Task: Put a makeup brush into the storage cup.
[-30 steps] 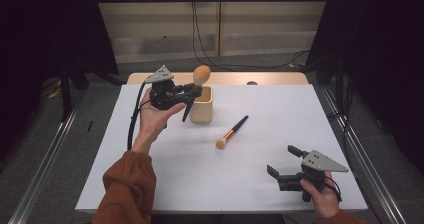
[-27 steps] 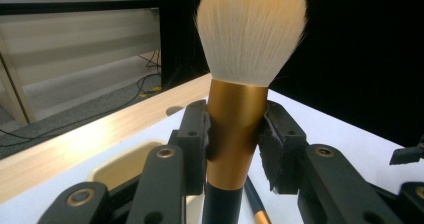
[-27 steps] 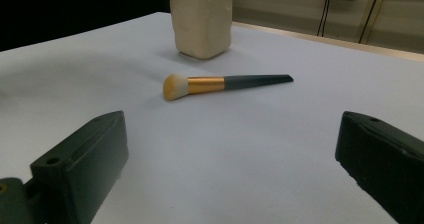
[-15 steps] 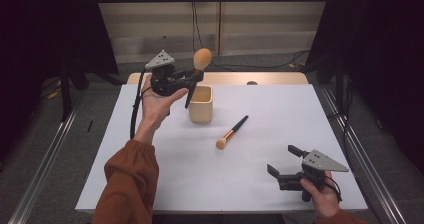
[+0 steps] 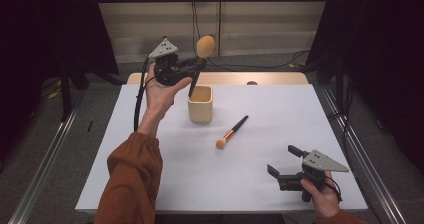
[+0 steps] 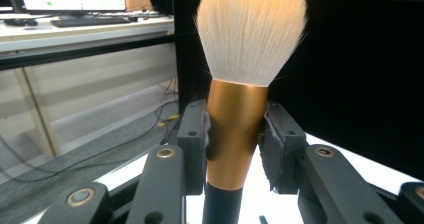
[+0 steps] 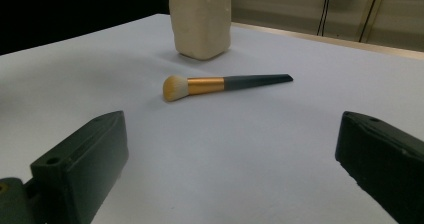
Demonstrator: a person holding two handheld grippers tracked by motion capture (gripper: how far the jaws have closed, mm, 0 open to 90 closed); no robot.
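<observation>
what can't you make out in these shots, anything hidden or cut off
- Inside of the cup: both the high view and the right gripper view look at its wall, so its contents stay hidden.
- Big brush handle: cut off by the bottom edge in the left gripper view, where the left gripper clamps the ferrule.
- Small dark thing at the table's far edge: too small to identify.

A white desk (image 5: 150, 174) carries the things, with a strip of bare wood along its far edge. A cream square cup (image 5: 200, 104) stands upright on it, toward the far side and left of the middle. A small makeup brush (image 5: 232, 132) lies flat just to the near right of the cup, apart from it, its dark handle pointing back past the cup and its pale bristle head toward the near side.
</observation>
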